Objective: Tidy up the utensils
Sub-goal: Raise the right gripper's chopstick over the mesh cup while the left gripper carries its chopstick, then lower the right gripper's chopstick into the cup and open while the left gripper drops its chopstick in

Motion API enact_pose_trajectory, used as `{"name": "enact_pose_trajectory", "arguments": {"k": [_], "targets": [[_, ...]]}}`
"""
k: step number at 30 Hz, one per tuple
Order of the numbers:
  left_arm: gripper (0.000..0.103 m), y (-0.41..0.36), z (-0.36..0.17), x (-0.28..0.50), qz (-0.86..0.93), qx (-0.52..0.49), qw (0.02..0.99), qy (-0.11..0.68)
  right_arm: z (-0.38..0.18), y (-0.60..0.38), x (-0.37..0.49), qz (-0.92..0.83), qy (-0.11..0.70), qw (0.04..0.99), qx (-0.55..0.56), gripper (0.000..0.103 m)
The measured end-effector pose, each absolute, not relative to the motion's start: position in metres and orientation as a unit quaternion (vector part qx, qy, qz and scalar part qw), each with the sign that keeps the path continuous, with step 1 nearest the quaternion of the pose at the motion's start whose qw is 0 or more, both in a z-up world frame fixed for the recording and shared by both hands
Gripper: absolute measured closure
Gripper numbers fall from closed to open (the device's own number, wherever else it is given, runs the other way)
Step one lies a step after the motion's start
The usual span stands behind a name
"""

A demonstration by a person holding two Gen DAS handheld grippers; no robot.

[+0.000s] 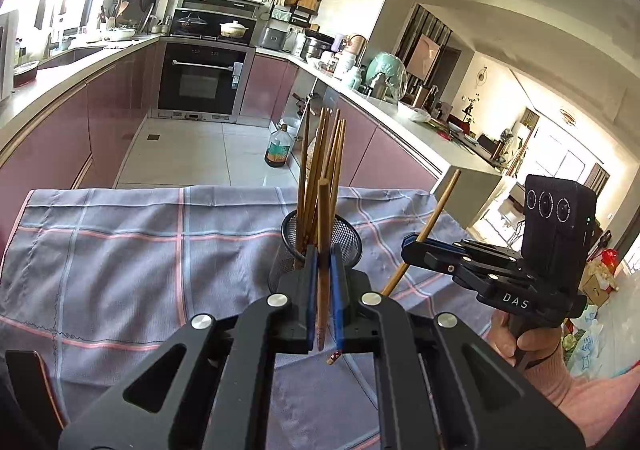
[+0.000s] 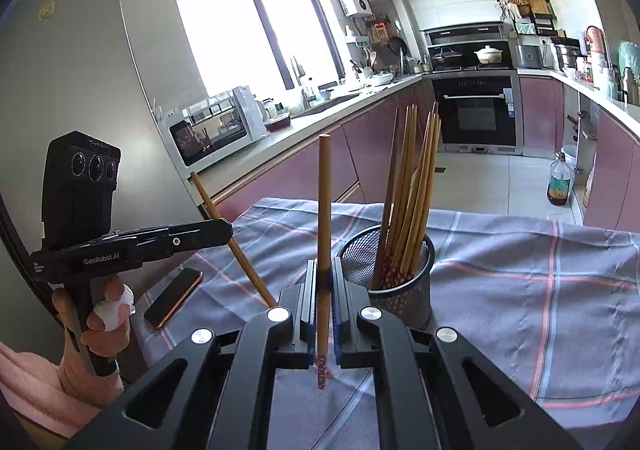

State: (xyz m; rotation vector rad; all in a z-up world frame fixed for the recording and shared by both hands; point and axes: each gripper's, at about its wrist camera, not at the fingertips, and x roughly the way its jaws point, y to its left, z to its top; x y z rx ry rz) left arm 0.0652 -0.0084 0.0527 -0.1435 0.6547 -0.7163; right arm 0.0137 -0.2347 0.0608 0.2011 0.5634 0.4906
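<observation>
A black mesh cup [image 1: 344, 240] [image 2: 416, 274] stands on the checked cloth and holds several wooden chopsticks [image 1: 324, 158] [image 2: 412, 194] upright. My left gripper [image 1: 323, 254] is shut on one chopstick [image 1: 323, 234], held upright just in front of the cup. It also shows at the left of the right wrist view [image 2: 230, 228] with its chopstick [image 2: 232, 242] slanted. My right gripper [image 2: 324, 270] is shut on another chopstick [image 2: 324, 210], held upright left of the cup. It shows in the left wrist view [image 1: 406, 244] with its chopstick [image 1: 436, 210] tilted.
A grey-blue checked cloth [image 1: 120, 250] [image 2: 540, 270] covers the table. A phone [image 2: 174, 298] lies on it at the left. Behind are kitchen counters, an oven [image 1: 202, 78] and an oil bottle [image 1: 277, 148] on the floor.
</observation>
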Motion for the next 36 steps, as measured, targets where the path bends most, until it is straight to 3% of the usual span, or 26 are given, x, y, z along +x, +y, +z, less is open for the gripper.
{"name": "enact_pose_trajectory", "arguments": {"k": [36], "targets": [[0.096,-0.017,0.158,0.083,-0.346,-0.062,0.911,0.218,0.126,-0.257,0.035,0.205,0.194,0.956,0.080,0.098]]}}
